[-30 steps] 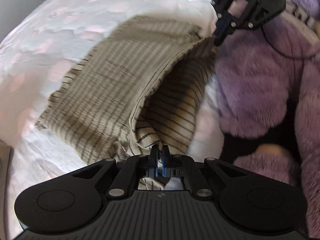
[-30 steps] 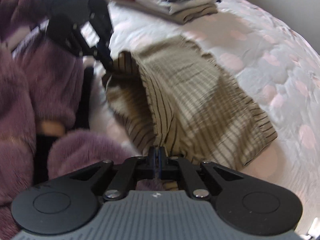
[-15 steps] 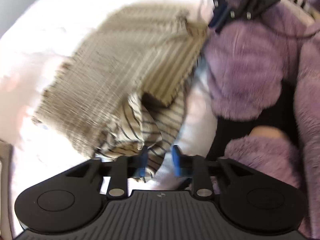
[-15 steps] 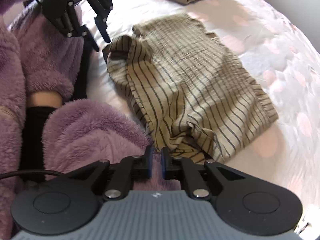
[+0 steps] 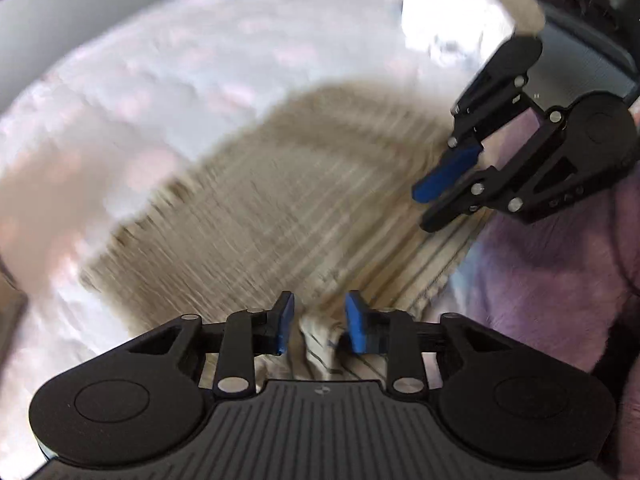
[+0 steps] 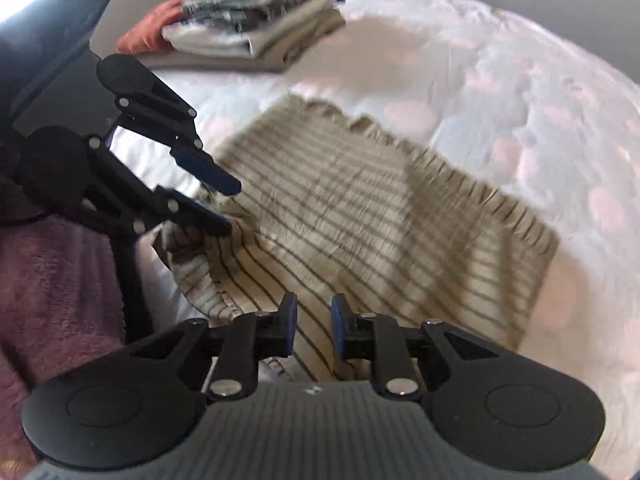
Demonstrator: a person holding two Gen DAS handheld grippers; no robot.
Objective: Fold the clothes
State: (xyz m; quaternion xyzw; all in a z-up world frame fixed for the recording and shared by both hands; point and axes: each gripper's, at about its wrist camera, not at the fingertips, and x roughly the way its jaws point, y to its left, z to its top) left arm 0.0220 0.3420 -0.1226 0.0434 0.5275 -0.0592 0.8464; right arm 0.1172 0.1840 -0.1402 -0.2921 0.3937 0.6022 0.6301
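Note:
A beige striped garment (image 5: 280, 208) (image 6: 360, 216) lies folded over on the pale spotted bedspread (image 6: 520, 92). My left gripper (image 5: 316, 326) is open just above the garment's near edge, with a fold of cloth loose between its blue fingers. It also shows at the left of the right wrist view, left gripper (image 6: 224, 204), open over the garment's corner. My right gripper (image 6: 312, 330) is open above the striped hem, holding nothing. In the left wrist view the right gripper (image 5: 426, 206) hangs open over the garment's right side.
A stack of folded clothes (image 6: 248, 32) sits at the far end of the bed, with an orange piece at its left. The person's fuzzy purple sleeve (image 5: 540, 280) (image 6: 52, 280) borders the garment on the near side. The left wrist view is motion-blurred.
Both grippers were shut on the garment's edge a second ago; they have since opened and let it drop. The cloth now lies flatter, and both grippers have lifted slightly and moved closer together.

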